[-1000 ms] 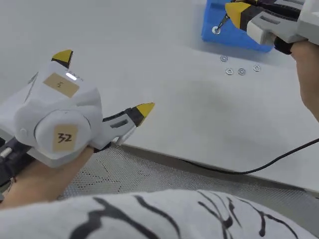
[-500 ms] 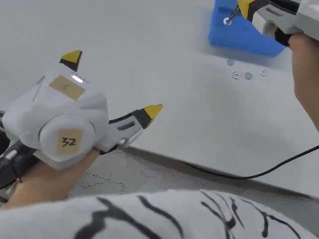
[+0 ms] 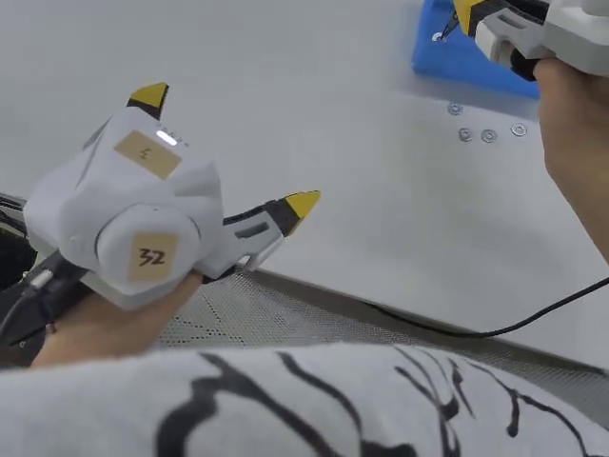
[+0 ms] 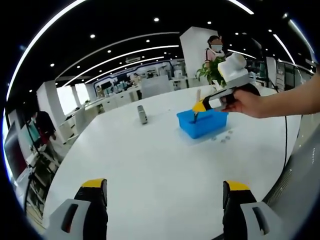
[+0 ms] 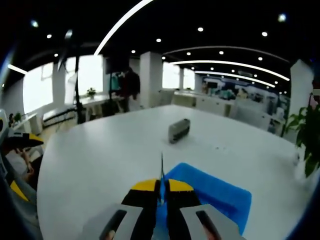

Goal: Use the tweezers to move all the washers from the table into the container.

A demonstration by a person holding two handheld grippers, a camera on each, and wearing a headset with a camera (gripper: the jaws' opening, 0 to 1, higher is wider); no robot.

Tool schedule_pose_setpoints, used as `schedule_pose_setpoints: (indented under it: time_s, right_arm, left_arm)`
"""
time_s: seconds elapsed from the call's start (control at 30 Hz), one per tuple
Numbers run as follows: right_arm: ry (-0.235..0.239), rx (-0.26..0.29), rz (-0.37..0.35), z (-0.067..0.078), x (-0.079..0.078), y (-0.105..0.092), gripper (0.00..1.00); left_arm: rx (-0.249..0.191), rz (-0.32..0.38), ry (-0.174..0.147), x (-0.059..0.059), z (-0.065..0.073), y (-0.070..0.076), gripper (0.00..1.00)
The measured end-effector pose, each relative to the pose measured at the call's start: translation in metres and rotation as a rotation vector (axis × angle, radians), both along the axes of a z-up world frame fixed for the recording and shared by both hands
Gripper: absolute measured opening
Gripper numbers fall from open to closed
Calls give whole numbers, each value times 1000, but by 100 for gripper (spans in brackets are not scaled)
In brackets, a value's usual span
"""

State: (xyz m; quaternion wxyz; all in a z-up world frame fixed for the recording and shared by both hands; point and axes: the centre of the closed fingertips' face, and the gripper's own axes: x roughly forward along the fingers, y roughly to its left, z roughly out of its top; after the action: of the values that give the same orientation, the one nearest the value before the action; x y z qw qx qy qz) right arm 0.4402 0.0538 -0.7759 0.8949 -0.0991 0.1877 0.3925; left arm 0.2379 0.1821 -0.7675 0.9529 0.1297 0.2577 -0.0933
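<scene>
Mid-task: right tongs (image 5: pixel 161 189) clamped on the tweezers (image 5: pixel 161 170), whose tip carries what looks like a washer (image 3: pixel 439 36) over the blue container (image 3: pixel 461 67); four washers (image 3: pixel 488 136) lie on the desk (image 3: pixel 333 114) beside it, yet to move (left tongs (image 4: pixel 164 186) apart, idle)

**Head view:** the container (image 3: pixel 430 59) is cut by the top edge and partly covered by the right gripper (image 3: pixel 469 13), which is itself cropped at the top and right edges. The tip of the tweezers (image 3: pixel 445 29) is too small to show whether it carries anything. **Left gripper view:** the washers (image 4: pixel 223 138) on the table (image 4: pixel 150 160) are mere specks, too small to count. **Right gripper view:** the container's near part lies behind the closed jaws, and the tweezers show as a thin blurred line.
</scene>
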Motion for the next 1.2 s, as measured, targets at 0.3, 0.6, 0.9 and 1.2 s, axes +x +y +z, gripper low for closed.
schedule_pose_setpoints:
  time_s: [0.3,0.6,0.9,1.2]
  right_arm:
    - [22,-34,7,-18,6,3,2]
    - [43,-47,7,-20,6,4,2]
    - [72,-8,-10,-19,5,4,3]
    - [30,50,-15,21,-3,-5,3]
  left_arm:
    - [7,0,9,-1,-2,2,97]
    - [18,-2,20,-1,-3,2,97]
    - [22,-1,22,-1,-5,4,96]
    - [29,3,22,-2,-5,5,97]
